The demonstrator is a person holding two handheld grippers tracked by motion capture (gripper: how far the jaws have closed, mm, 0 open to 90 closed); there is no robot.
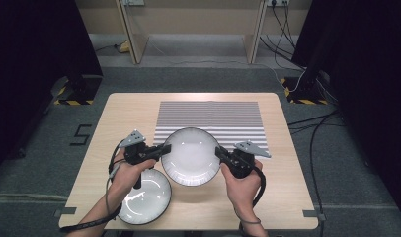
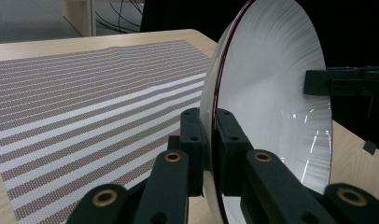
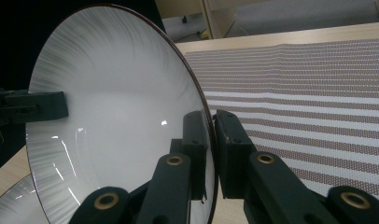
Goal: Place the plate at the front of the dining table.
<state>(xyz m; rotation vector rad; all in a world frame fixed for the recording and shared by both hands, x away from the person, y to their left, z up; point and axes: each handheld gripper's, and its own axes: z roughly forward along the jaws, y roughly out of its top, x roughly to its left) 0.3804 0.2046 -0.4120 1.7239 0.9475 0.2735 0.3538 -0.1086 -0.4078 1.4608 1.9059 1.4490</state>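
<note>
White plate [image 1: 191,156] with a dark rim is gripped from both sides over the desk [image 1: 119,111], at the near edge of the striped mat [image 1: 208,116]. The plate is round, so it has no long axis; the hollow faces up, roughly level in the high view. The left gripper [image 1: 164,149] has its fingers [image 2: 194,140] clenched on the left rim, one finger on each face, as the left gripper view shows. The right gripper [image 1: 220,151] has its fingers [image 3: 227,149] clamped on the opposite rim the same way. Whether the plate's underside touches the mat cannot be told.

A second plate [image 1: 141,197], the same pattern, lies flat on the desk at the near-left, partly under the left hand [image 1: 127,173] and just beside the held plate.

No labels or brand marks are readable on the plates or mat. A dark S-like mark [image 1: 81,135] is on the floor left of the desk.
</note>
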